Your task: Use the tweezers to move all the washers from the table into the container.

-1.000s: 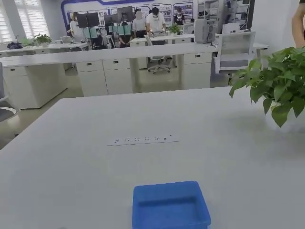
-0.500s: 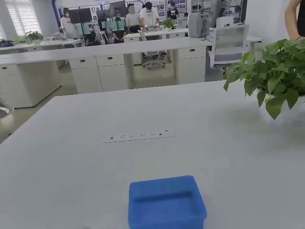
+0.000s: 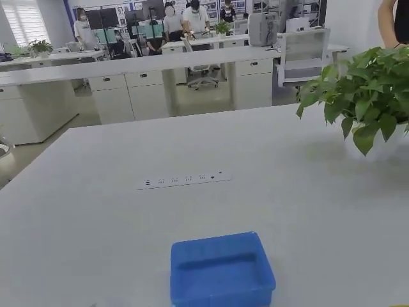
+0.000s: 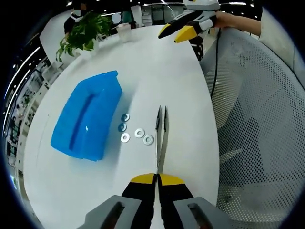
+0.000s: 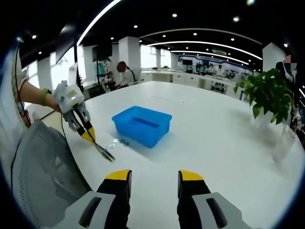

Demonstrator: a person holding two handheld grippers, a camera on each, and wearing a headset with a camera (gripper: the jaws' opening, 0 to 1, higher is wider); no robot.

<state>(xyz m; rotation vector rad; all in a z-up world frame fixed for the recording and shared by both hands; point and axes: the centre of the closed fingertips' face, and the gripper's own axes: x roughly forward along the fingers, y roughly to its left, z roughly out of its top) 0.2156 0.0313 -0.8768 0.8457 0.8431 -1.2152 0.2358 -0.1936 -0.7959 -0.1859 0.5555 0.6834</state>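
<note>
A blue container point(image 3: 220, 268) sits on the white table point(image 3: 96, 224) near its front edge. Several metal washers point(image 4: 126, 137) lie on the table just beside the container point(image 4: 88, 121). My left gripper point(image 4: 156, 178) is shut on silver tweezers point(image 4: 161, 138), whose tips hover slightly to the side of the washers, apart from them. From the right gripper view, the left gripper point(image 5: 76, 114) holds the tweezers point(image 5: 102, 151) low by the washers point(image 5: 116, 142) and the container point(image 5: 141, 124). My right gripper point(image 5: 155, 177) is open, empty and well back from the container.
A potted plant point(image 3: 364, 96) stands at the table's right side, and a flush power strip point(image 3: 184, 180) lies mid-table. A mesh chair back point(image 4: 257, 119) sits close to the table edge. Desks and people are far behind.
The head camera has dipped slightly, so the container sits a little higher in view. Nothing on the table has moved.
</note>
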